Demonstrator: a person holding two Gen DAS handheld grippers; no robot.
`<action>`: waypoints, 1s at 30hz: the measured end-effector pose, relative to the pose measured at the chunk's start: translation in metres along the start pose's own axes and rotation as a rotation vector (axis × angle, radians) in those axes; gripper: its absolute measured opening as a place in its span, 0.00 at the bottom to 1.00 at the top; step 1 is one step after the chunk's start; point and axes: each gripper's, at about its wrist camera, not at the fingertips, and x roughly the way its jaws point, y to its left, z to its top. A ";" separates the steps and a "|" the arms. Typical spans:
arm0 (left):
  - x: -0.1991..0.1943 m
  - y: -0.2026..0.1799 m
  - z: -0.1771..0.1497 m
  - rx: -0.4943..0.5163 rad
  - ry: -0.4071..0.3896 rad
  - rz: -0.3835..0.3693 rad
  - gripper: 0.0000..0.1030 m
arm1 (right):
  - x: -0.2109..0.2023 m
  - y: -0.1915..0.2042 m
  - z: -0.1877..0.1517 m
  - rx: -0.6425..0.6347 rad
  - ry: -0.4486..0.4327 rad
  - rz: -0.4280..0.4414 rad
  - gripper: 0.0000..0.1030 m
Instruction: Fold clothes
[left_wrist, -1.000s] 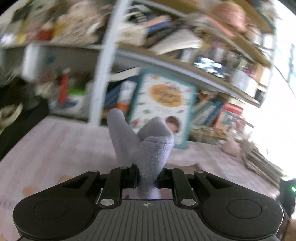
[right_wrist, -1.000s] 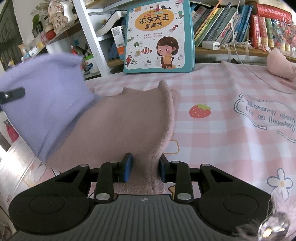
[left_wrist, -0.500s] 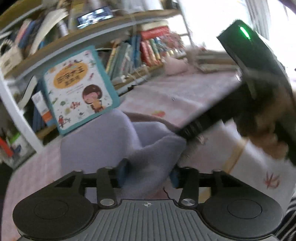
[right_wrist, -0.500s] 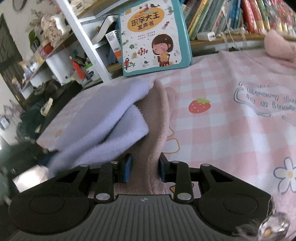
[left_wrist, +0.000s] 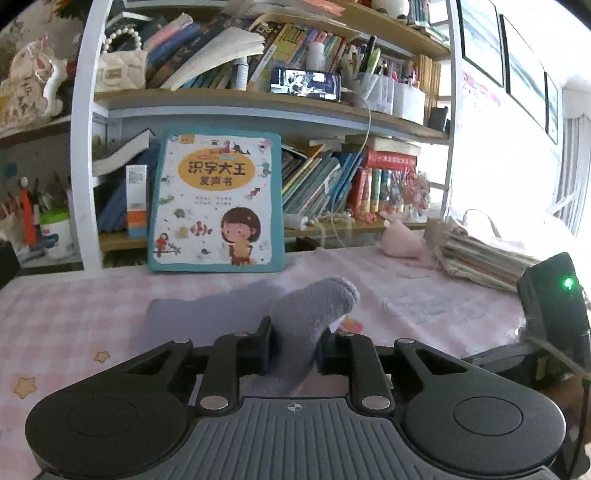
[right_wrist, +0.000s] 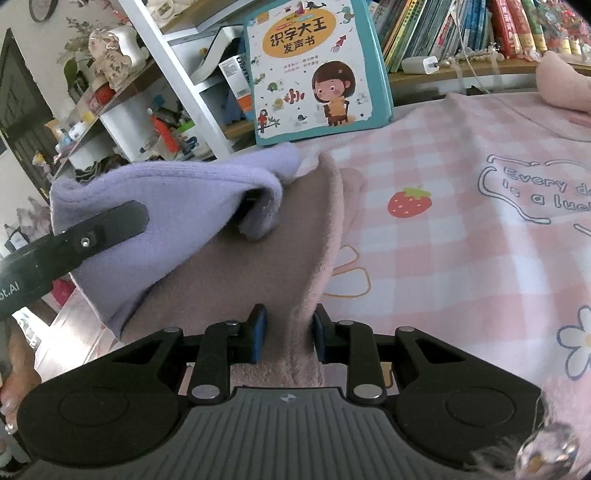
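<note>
Clearly the fold is only partway: the left gripper (left_wrist: 294, 349) pinches the lilac cloth (right_wrist: 166, 206), doubled over the pinkish-brown cloth (right_wrist: 266, 269) clamped in the right gripper (right_wrist: 287, 339), both above the checked worktop (right_wrist: 461, 229); laying flat remains.

lavender sock (right_wrist: 173, 206) | dusty-pink sock (right_wrist: 295, 258) | pink-white checked cloth (right_wrist: 461, 229) with red strawberry | teal-edged book (left_wrist: 218, 203)
</note>
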 end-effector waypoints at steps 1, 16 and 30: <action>0.006 -0.004 -0.002 0.015 0.030 -0.011 0.23 | 0.000 0.000 0.000 0.005 0.002 0.000 0.24; -0.046 0.004 -0.014 -0.014 -0.016 -0.139 0.59 | -0.042 -0.011 0.009 0.108 -0.048 0.089 0.59; -0.021 0.067 -0.037 -0.156 0.043 -0.025 0.12 | -0.011 -0.015 0.020 0.327 0.029 0.220 0.65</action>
